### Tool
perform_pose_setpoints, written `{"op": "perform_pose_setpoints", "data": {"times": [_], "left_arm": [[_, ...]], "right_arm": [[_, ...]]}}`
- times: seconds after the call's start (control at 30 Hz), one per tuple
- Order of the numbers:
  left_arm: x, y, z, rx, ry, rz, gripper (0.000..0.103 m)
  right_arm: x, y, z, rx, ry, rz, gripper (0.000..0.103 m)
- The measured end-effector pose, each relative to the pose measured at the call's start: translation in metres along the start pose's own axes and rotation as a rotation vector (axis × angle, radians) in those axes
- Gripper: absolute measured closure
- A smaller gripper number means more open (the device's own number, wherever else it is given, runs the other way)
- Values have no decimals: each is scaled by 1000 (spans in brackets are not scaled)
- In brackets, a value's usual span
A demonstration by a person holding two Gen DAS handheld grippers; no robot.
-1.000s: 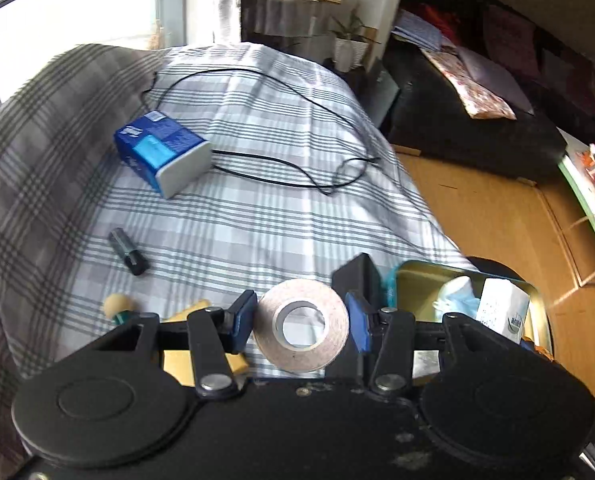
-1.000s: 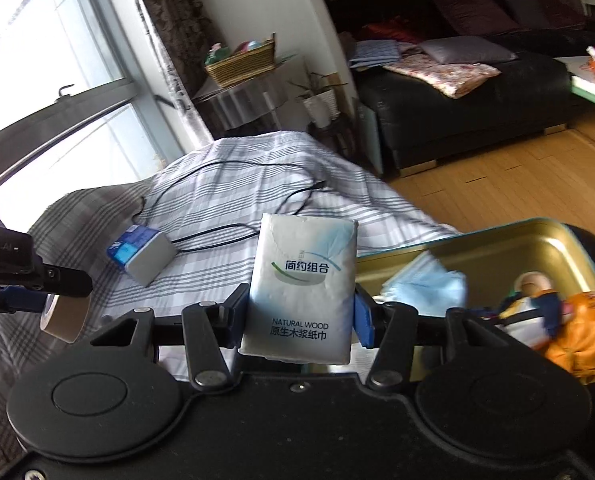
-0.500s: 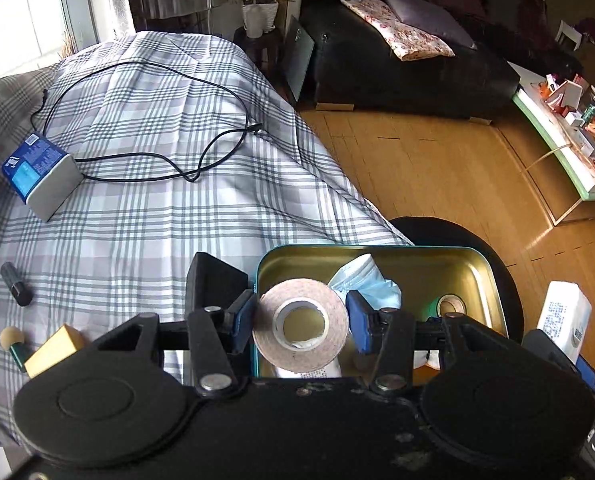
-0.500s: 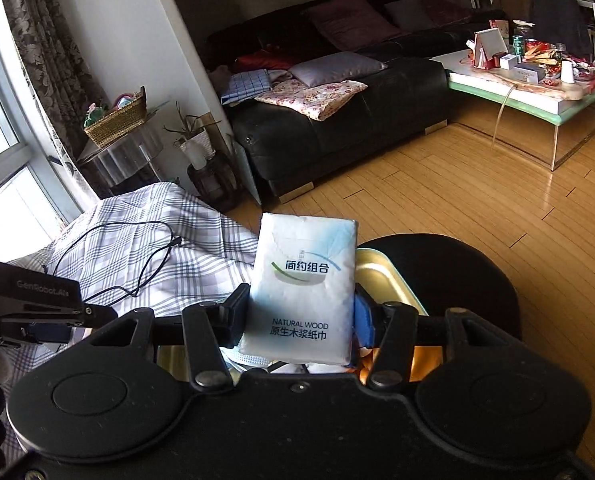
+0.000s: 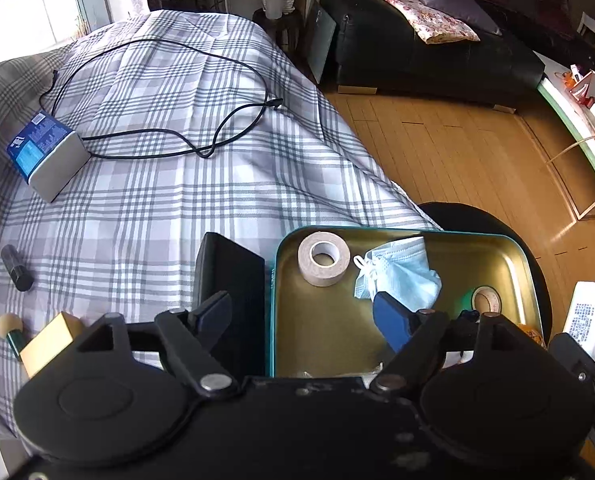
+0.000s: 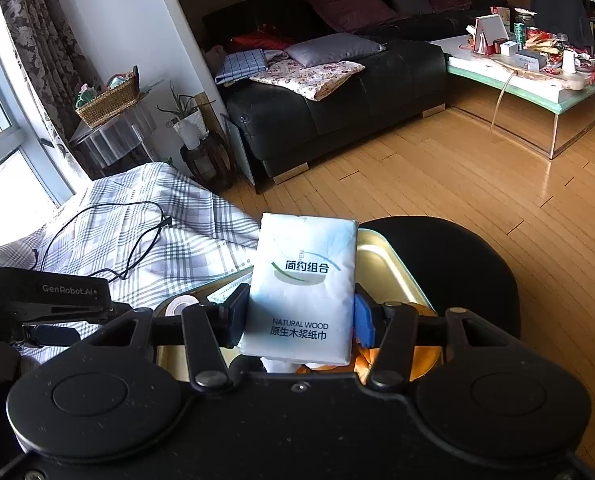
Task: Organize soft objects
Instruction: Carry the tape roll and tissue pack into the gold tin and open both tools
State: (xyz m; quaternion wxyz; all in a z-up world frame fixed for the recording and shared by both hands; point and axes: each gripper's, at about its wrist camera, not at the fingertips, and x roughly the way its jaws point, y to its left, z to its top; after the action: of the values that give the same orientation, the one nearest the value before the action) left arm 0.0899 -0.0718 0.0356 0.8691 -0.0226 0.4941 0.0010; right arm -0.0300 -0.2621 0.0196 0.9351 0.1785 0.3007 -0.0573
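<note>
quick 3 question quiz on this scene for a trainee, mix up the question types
1. True or false: the tape roll lies in the tin.
2. The right gripper is shut on: A) mask B) tissue pack C) cable
3. Fill in: the left gripper's jaws are ____.

Key
1. True; it lies beside the mask.
2. B, the tissue pack.
3. Open; they have just been opening, with nothing between them.

L hand-held gripper: jaws just opened, empty | R hand-held gripper: clamped
</note>
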Motion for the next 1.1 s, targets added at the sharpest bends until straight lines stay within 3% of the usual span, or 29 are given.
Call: {"op": "perform_pose_setpoints", "data": {"times": [0.33,0.63,1.1], "left_arm": [[-7,21,-20,-30,19,7,22],[-15,40,-42,-83,25,17,19],[-46,119,-71,-257,-6,120,18]], "right_arm": [[10,1,-6,16,49,-40,44],[13,7,-10,-13,66,-68,44],[11,24,-13,-87,21,-100,45]]}}
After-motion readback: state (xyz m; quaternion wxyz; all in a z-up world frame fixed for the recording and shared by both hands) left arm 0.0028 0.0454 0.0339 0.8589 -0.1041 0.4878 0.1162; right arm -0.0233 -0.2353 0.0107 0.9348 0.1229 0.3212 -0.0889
